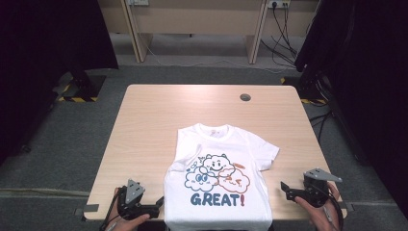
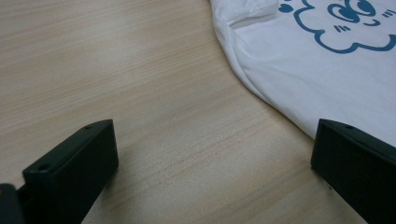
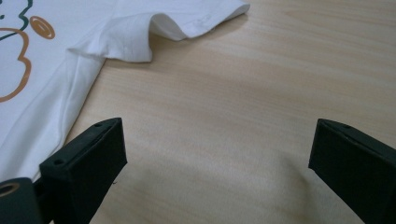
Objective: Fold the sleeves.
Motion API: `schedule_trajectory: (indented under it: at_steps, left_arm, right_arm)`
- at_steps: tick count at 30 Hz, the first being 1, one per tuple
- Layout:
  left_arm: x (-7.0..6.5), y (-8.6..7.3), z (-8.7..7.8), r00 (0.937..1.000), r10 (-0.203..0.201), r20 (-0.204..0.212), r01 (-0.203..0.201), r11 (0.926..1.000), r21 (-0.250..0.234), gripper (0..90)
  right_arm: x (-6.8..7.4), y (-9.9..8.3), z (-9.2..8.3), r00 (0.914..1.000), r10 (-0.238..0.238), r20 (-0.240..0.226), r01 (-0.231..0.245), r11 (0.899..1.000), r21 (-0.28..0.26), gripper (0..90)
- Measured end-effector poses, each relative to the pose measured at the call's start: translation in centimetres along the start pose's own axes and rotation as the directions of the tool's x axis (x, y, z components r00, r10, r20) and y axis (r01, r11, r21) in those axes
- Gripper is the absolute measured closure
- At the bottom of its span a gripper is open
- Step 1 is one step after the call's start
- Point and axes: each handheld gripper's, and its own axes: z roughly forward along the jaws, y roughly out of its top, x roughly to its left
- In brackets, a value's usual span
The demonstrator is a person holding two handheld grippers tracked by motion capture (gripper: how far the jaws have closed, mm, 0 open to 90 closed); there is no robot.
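A white T-shirt (image 1: 221, 159) lies face up on the wooden table (image 1: 159, 110), collar away from me, with a cloud print and the word "GREAT!". Its hem reaches the near edge. The right sleeve (image 1: 269, 153) spreads out; the left sleeve looks folded in. My left gripper (image 1: 159, 204) sits at the near left, open, jaws pointing at the shirt's side edge (image 2: 261, 88), with bare wood between them. My right gripper (image 1: 285, 190) is open at the near right, a short way from the shirt, its jaws over bare wood below the sleeve (image 3: 187, 23).
A round cable hole (image 1: 245, 97) sits in the table's far right part. Bare wood stretches beyond the collar and on both sides of the shirt. Black curtains (image 1: 48, 43) flank the table, and a wooden bench (image 1: 192, 19) and cables (image 1: 284, 43) lie beyond it.
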Motion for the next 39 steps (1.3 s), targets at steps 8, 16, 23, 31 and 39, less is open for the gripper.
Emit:
schedule_trajectory:
  at_steps: [8,16,23,31,39]
  left_arm:
    - [0.0,0.0,0.0,1.0000,-0.001,-0.001,0.001,1.0000,-0.002,0.0]
    - [0.0,0.0,0.0,1.0000,-0.001,-0.002,0.001,1.0000,0.001,0.0]
    - [0.0,0.0,0.0,1.0000,-0.001,-0.001,0.001,1.0000,0.003,0.0]
    - [0.0,0.1,0.0,1.0000,-0.001,-0.002,0.001,1.0000,0.005,0.0]
    - [0.0,0.1,0.0,1.0000,-0.001,-0.001,0.001,1.0000,0.006,0.0]
  right_arm:
    - [0.4,1.9,1.2,0.9997,-0.021,0.014,0.021,1.000,-0.001,4.7]
    - [0.0,3.4,2.2,1.0000,-0.002,0.008,0.002,1.000,-0.009,5.1]
    - [0.1,4.4,3.1,1.0000,0.000,0.006,0.000,1.000,-0.007,5.4]
    - [0.3,5.4,4.3,1.0000,0.002,0.004,-0.002,1.000,-0.002,6.7]
    - [0.3,6.4,5.6,0.9999,0.012,0.002,-0.012,1.000,0.004,7.0]
